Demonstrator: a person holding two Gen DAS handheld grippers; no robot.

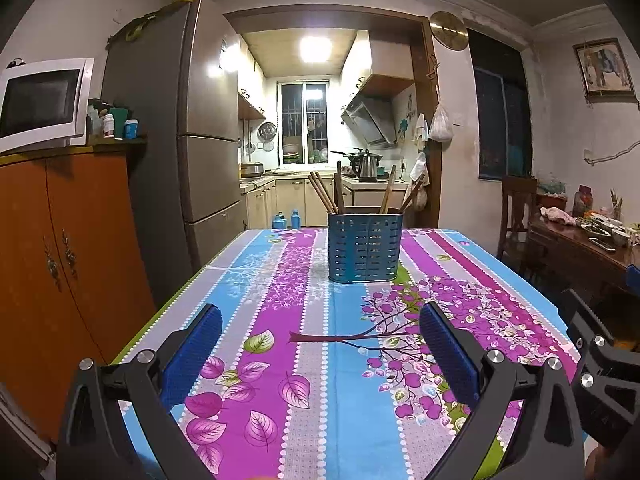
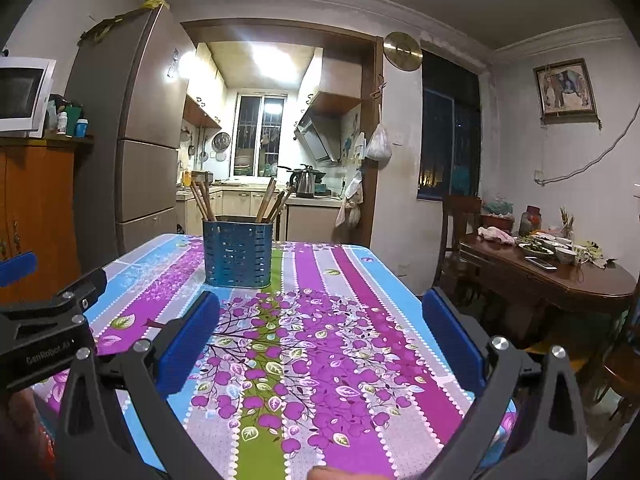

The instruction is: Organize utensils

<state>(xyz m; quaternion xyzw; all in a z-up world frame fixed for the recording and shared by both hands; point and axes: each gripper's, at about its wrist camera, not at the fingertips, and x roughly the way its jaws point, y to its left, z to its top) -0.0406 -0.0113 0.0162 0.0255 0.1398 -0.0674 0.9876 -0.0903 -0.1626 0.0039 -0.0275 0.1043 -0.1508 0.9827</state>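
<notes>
Blue holder (image 1: 365, 247) of chopsticks (image 1: 320, 196) — seemingly wooden — well beyond left gripper (image 1: 320, 360), right gripper (image 2: 320, 344), both spread empty

Fridge (image 1: 192, 120) beside orange cupboard (image 1: 60, 260) (microwave (image 1: 40, 100) on top) — kettle (image 1: 367, 166) beyond.

A blue slotted holder (image 1: 365, 248) stands on a purple, blue and green floral tablecloth (image 1: 280, 320).
</notes>
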